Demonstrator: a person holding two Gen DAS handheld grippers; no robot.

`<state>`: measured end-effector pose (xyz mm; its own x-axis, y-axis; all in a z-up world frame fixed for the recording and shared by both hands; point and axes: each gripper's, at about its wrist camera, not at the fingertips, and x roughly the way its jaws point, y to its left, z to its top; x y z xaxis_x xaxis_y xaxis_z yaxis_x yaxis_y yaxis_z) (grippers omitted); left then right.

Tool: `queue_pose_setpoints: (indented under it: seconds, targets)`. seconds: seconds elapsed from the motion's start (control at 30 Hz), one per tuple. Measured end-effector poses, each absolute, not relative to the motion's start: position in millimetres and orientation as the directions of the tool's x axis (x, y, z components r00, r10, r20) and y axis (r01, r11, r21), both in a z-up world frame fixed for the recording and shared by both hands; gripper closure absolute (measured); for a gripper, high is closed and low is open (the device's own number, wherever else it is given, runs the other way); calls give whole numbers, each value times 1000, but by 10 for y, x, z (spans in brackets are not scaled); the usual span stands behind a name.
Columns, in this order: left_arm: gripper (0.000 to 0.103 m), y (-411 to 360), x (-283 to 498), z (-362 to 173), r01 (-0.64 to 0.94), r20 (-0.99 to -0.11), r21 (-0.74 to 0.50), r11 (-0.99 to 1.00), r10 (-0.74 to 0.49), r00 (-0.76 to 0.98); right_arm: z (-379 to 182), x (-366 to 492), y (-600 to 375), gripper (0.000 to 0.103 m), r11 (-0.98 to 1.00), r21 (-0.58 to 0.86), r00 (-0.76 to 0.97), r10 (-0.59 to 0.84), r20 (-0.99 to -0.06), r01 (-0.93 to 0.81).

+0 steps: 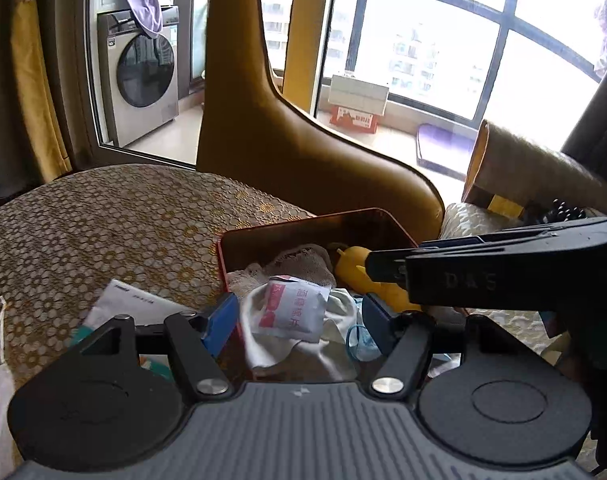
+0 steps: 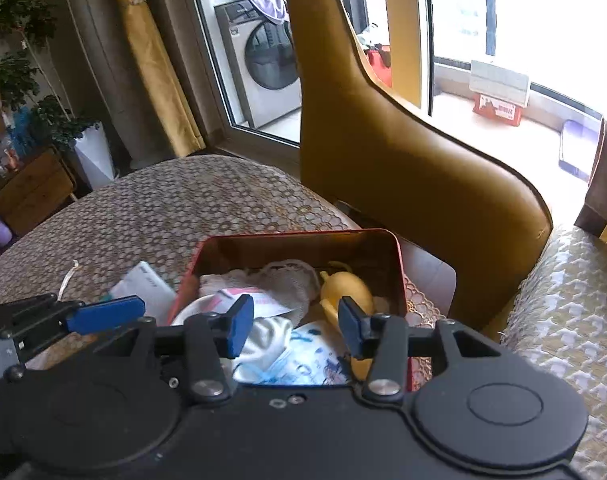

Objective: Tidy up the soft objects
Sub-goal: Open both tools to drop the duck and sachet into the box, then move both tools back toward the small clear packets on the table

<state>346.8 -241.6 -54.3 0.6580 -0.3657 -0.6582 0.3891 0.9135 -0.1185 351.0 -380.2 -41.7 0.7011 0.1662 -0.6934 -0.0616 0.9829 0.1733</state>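
Both grippers hover over the red tin (image 2: pixel 395 256) on the patterned tabletop (image 1: pixel 103 216), mid-sort. Left gripper (image 1: pixel 301 316) spread, nothing held; the white sachet (image 1: pixel 291 310) with red print lies between its pads but apart from them, so probably just dropped in or about to be picked. Right gripper (image 2: pixel 293 330) also spread and empty, just above the tin's near end. The tin is already crowded: white cloth (image 2: pixel 263 340), lace piece (image 2: pixel 287 280), yellow soft toy (image 2: pixel 347 290), blue-strapped face mask (image 2: pixel 303 364), all loosely heaped and crumpled. A white packet (image 1: pixel 123 300) sits outside the tin, just beside its left wall. Likely next: fetch that packet with the left gripper and drop it in; it lies flat, so it needs an edge pinch.
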Motion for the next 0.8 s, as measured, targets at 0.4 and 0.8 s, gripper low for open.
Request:
queue_pose_setpoints:
  seconds: [0.4,0.8]
  targets:
    - [34,-1917,2896,-148,368,-615,-90,925,-343,710,-69,2957,-3497,47,974,188,734,218,-643,-125]
    - [26,-1207,2402,-15,320,-607,-64,945,-291,739,143,2423,-3037,35,949,215,744,313,-590,-229]
